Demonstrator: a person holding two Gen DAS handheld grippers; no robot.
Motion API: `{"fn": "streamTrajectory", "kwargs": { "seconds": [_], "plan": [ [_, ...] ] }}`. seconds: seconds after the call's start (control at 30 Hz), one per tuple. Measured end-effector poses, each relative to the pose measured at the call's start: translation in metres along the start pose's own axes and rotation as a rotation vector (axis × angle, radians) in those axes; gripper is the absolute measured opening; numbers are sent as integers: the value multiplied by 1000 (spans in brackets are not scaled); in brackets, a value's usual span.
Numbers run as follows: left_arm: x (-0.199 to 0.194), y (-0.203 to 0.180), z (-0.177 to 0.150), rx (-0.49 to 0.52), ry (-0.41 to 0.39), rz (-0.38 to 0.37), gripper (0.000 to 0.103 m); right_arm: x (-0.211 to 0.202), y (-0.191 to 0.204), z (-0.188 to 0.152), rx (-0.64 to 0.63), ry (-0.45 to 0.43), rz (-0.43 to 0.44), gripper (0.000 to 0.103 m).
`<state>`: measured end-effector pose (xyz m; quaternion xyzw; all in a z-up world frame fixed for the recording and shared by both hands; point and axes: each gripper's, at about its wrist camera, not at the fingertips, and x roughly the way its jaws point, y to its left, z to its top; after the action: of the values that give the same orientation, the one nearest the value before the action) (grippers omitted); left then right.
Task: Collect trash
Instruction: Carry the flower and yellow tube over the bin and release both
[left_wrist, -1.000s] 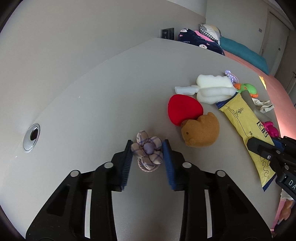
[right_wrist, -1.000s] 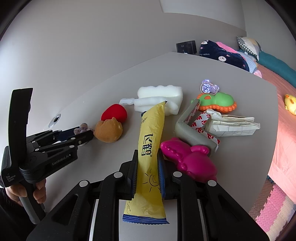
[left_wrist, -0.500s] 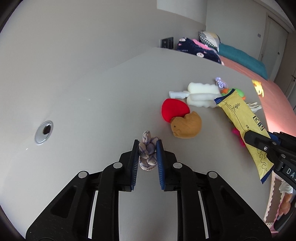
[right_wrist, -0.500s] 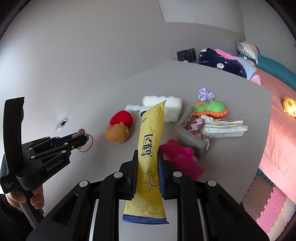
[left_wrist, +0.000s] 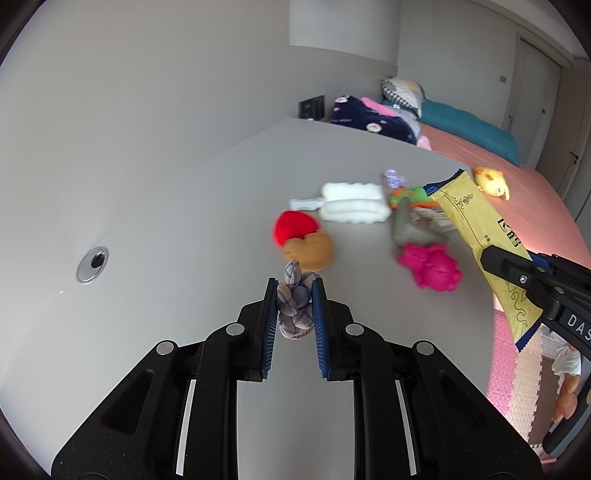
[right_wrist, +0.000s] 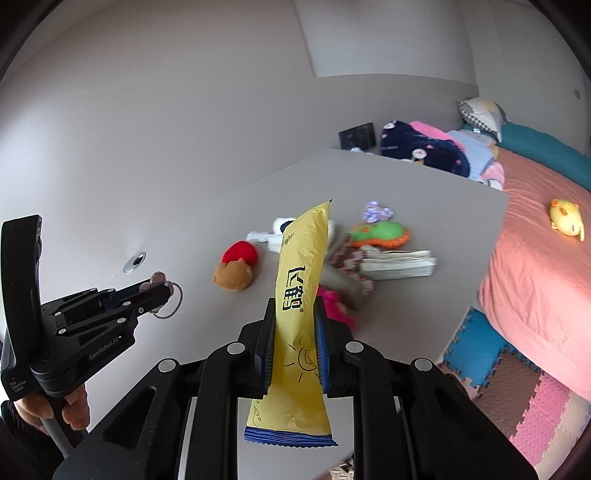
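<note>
Both hand-held grippers lifted, plaid knot (left_wrist: 294, 308), yellow wrapper (right_wrist: 300, 317) clamped

Closed since a second ago — left gripper (left_wrist: 294, 295) now clamped on the small plaid fabric knot toy (left_wrist: 293, 308), squeezed narrower and lifted off the grey table (left_wrist: 155, 229). Raised too — right gripper (right_wrist: 294, 314) with the long yellow snack wrapper (right_wrist: 301, 295), clutter below looking smaller.

Even, soft daylight; toys (left_wrist: 430, 264) on the table (left_wrist: 184, 206) are motion-blurred toward 1 o'clock; edges are bent and vignetted by fisheye.
</note>
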<state>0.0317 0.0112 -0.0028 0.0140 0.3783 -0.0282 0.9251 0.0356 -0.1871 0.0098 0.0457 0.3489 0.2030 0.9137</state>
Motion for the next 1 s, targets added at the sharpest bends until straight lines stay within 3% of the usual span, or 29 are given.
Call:
{"fn": "streamTrajectory", "kwargs": {
  "seconds": [1.0],
  "plan": [
    [-5, -147, 4, 167, -3, -198, 18, -75, -114, -21, 135, -51, -184, 20]
  ]
}}
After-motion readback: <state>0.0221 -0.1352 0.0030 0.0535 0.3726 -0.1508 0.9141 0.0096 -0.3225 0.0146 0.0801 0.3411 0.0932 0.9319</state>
